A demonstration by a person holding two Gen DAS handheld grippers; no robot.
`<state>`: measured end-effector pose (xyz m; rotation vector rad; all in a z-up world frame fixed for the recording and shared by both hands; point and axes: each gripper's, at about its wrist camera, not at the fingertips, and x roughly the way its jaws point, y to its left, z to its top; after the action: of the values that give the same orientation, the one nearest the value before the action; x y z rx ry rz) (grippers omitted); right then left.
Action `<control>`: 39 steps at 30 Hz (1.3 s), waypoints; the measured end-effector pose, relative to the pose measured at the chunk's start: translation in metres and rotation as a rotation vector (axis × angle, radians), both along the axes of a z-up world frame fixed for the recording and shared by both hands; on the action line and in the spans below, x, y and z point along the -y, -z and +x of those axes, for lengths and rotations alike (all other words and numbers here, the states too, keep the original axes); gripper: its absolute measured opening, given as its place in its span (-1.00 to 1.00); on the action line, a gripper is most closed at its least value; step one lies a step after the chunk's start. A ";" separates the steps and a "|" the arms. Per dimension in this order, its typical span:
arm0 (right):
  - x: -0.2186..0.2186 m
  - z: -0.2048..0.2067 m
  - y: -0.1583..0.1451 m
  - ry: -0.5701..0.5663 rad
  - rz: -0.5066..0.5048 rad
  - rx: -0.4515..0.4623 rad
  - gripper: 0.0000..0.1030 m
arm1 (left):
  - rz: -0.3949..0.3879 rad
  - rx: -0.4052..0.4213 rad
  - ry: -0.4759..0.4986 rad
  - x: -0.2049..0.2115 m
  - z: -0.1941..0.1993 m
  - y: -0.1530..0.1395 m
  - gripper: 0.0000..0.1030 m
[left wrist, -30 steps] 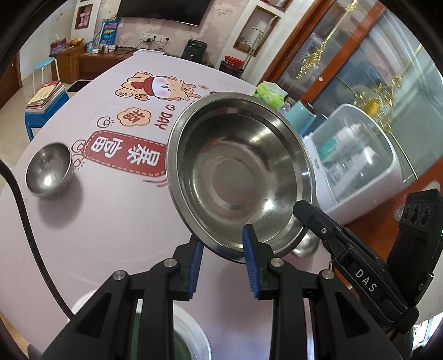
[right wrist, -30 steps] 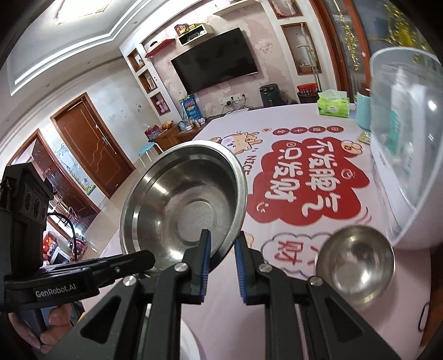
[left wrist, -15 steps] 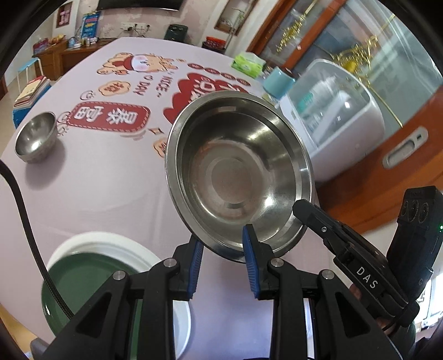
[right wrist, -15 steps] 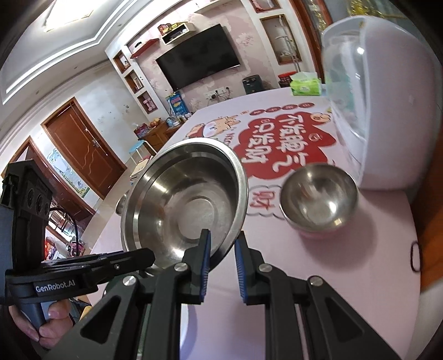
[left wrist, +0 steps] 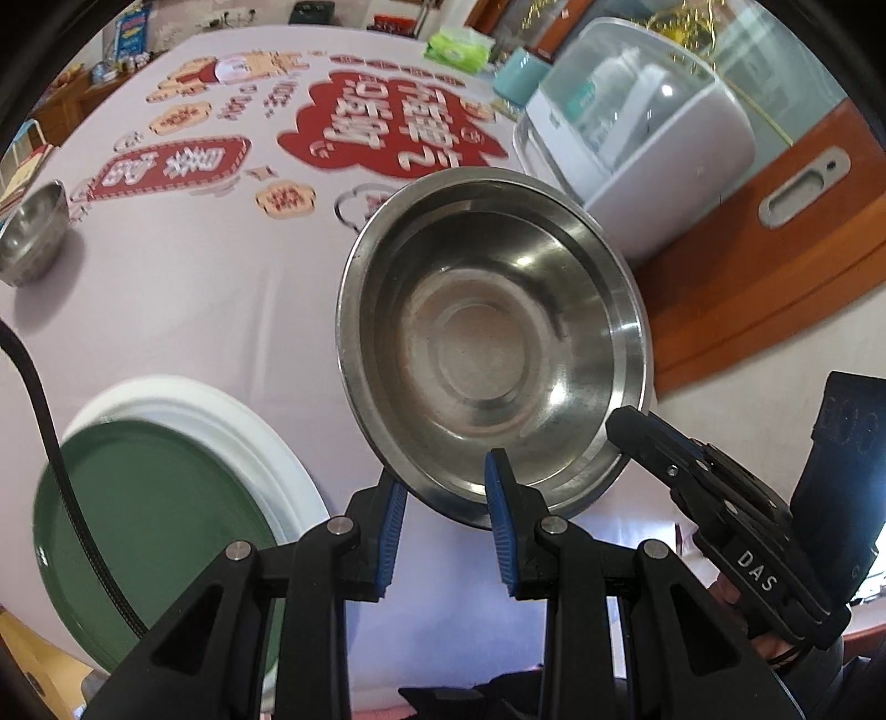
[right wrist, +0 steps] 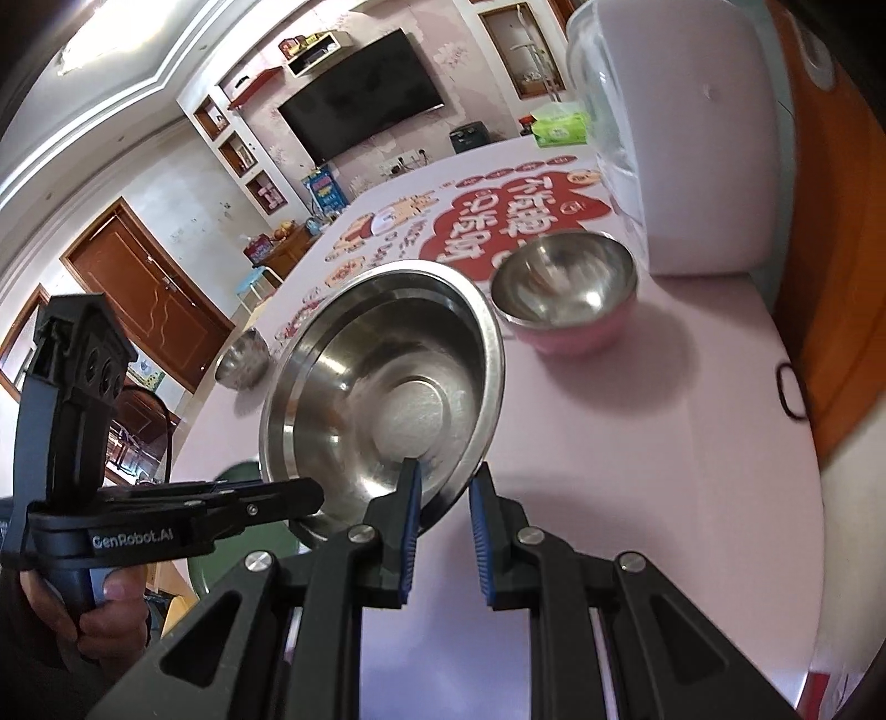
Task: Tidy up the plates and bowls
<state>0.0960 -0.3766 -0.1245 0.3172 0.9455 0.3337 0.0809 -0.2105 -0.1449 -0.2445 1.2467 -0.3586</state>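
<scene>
A large steel bowl [left wrist: 487, 354] hangs tilted above the pink tablecloth, held by both grippers. My left gripper [left wrist: 446, 482] is shut on its near rim, one blue pad inside and one outside. My right gripper [right wrist: 446, 482] is shut on the rim [right wrist: 443, 487] at another spot, and its black finger [left wrist: 631, 429] shows at the bowl's right edge. The left gripper [right wrist: 310, 495] reaches the bowl [right wrist: 382, 399] from the left in the right wrist view. A green plate [left wrist: 149, 498] lies on a white plate [left wrist: 249, 432] to the lower left of the bowl.
A small steel bowl with a pink outside [right wrist: 565, 288] stands beyond the big bowl, beside a white domed appliance [right wrist: 692, 138]. Another small steel bowl [left wrist: 30, 232] sits far left. A tissue pack [left wrist: 459, 47] and teal cup [left wrist: 520, 69] are at the back. The table edge [right wrist: 797, 443] runs close on the right.
Both grippers have carried the big bowl together toward the near side of the table and lower. The green plate has come into view and the pink-sided bowl now looks closer.
</scene>
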 end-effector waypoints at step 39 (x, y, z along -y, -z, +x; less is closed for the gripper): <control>0.025 -0.050 0.056 -0.024 -0.026 -0.356 -0.60 | 0.092 -0.272 0.203 0.047 -0.028 0.065 -0.43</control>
<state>0.0457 -0.4018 -0.1801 0.3486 1.3034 0.2914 0.0525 -0.2580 -0.2096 -0.0887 1.5583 -0.4522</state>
